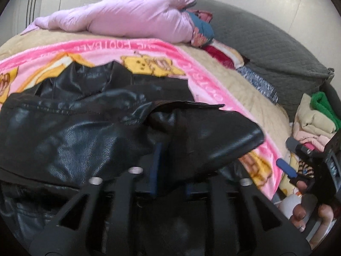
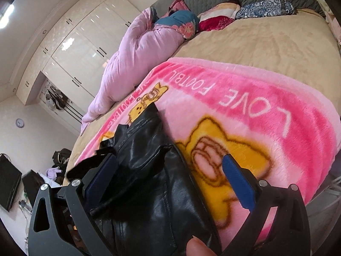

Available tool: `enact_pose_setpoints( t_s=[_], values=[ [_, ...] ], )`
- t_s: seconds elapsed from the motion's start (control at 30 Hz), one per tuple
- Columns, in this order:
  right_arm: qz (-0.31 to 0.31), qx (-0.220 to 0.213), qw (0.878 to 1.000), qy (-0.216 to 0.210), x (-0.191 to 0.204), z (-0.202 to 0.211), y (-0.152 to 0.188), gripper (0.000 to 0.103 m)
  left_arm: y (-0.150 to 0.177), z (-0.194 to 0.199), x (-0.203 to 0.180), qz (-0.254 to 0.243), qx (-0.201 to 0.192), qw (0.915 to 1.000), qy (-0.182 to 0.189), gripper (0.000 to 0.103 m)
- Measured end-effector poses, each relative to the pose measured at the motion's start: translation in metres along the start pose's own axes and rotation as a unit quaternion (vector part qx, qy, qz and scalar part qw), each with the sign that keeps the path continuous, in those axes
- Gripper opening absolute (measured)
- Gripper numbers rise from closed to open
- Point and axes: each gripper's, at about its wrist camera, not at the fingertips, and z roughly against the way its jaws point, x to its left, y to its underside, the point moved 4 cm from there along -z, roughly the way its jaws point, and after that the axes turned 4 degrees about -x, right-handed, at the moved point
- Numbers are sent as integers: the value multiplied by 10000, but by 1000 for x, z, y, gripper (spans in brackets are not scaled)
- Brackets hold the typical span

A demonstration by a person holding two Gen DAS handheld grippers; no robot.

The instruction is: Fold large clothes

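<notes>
A black leather jacket (image 1: 85,128) lies on a pink cartoon blanket (image 1: 204,72) on the bed. My left gripper (image 1: 170,162) is shut on a fold of the jacket, which drapes over and hides most of its blue pads. My right gripper (image 2: 168,170) is open, its blue pads (image 2: 238,181) wide apart on either side of a part of the jacket (image 2: 149,181) that lies between them. The right gripper also shows in the left wrist view (image 1: 298,157) at the right edge, beside the bed.
A lilac quilt (image 1: 127,15) lies bunched at the far side of the bed. Folded clothes (image 1: 315,115) are stacked at the right. A grey headboard (image 1: 266,42) stands behind. White wardrobes (image 2: 81,47) line the wall.
</notes>
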Motion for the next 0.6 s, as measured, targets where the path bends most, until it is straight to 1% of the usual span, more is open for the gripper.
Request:
enact_pose_setpoints(
  t_s=[0.03,0.07,0.13,0.2,0.27,0.3,0.33,0.37,0.4,0.43,0.47,0.53,0.57,0.6],
  values=[
    [17,19,10000,-15,2,0,1,99,3,-2,0,-71,58,9999,-97,31],
    [61,45,10000,-28,4,-2,3,99,5,-3,1,-141,89,9997,-149,33],
    [170,118,9998,-63,10,-5,6,99,13,-4,1,-302,176,9992,-168,44],
    [238,211,9994,-125,16,-9,9,99,21,-3,2,-396,277,9987,-168,48],
    [290,368,9985,-278,24,-16,13,99,26,1,3,-526,317,9979,-193,56],
    [292,425,9981,-341,27,-19,15,99,28,4,3,-560,342,9977,-159,70],
    [275,533,9972,-457,31,-23,18,99,29,7,3,-556,357,9978,-43,91],
    [241,651,9959,-574,35,-26,22,99,30,13,2,-484,360,9978,273,94],
    [166,779,9940,-749,39,-30,26,99,31,18,0,-416,351,9971,523,93],
    [107,873,9925,-847,42,-33,29,98,31,23,-1,-360,342,9962,711,93],
    [81,978,9910,-906,47,-37,34,98,30,29,-1,-319,324,9957,811,93],
    [181,1125,9892,-924,55,-43,40,96,30,38,3,-285,292,9966,716,93],
    [243,1181,9887,-891,59,-45,43,90,28,45,10,-238,251,9974,632,93],
    [284,1231,9880,-889,62,-47,44,88,26,51,14,-208,203,9979,580,93]
  ],
)
